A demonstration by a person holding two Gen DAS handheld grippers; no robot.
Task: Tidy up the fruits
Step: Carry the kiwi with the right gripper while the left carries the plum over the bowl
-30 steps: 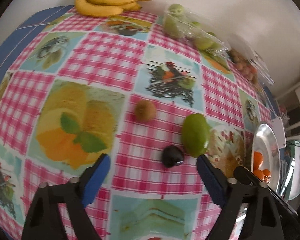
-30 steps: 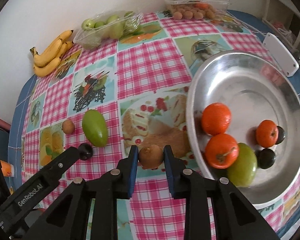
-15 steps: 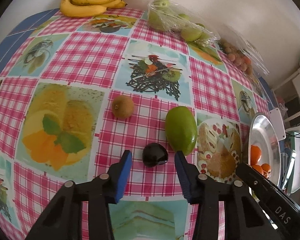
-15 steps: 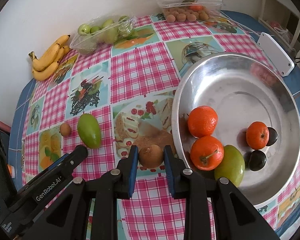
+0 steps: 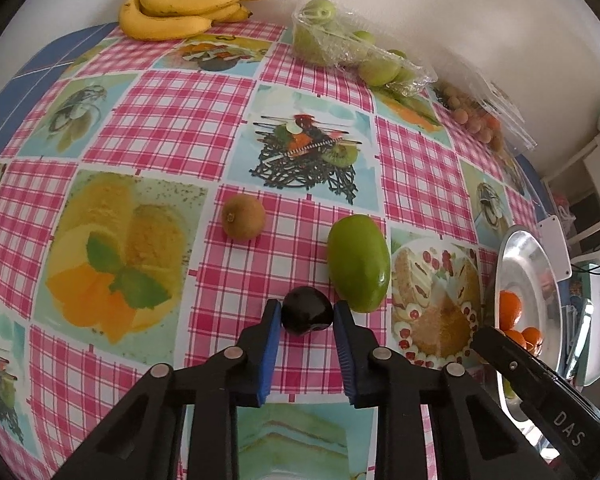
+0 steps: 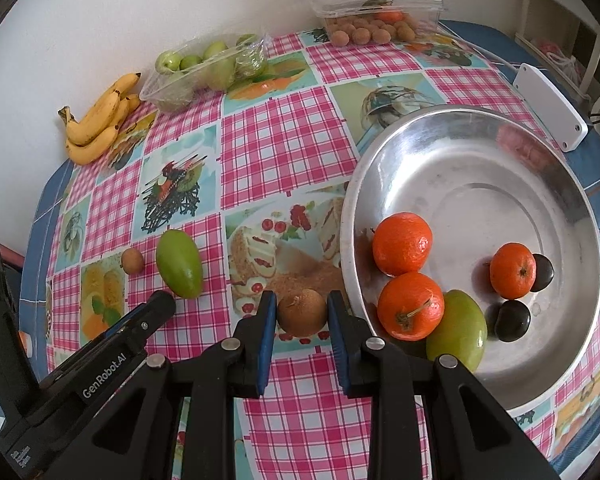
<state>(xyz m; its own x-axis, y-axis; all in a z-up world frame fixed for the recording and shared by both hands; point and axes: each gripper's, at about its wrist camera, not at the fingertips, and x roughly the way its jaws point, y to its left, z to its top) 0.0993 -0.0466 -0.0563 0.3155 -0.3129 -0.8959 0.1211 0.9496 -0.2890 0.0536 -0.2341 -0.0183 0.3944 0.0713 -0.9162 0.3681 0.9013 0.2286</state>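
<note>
Your left gripper (image 5: pixel 307 314) is clamped on a dark plum (image 5: pixel 307 315) sitting on the checked tablecloth (image 5: pixel 172 128), just beside a green mango (image 5: pixel 358 263) and near a loose kiwi (image 5: pixel 243 217). Your right gripper (image 6: pixel 302 312) grips another kiwi (image 6: pixel 301 313) just outside the rim of the metal bowl (image 6: pixel 500 168), which holds three tangerines, a mango and two plums.
</note>
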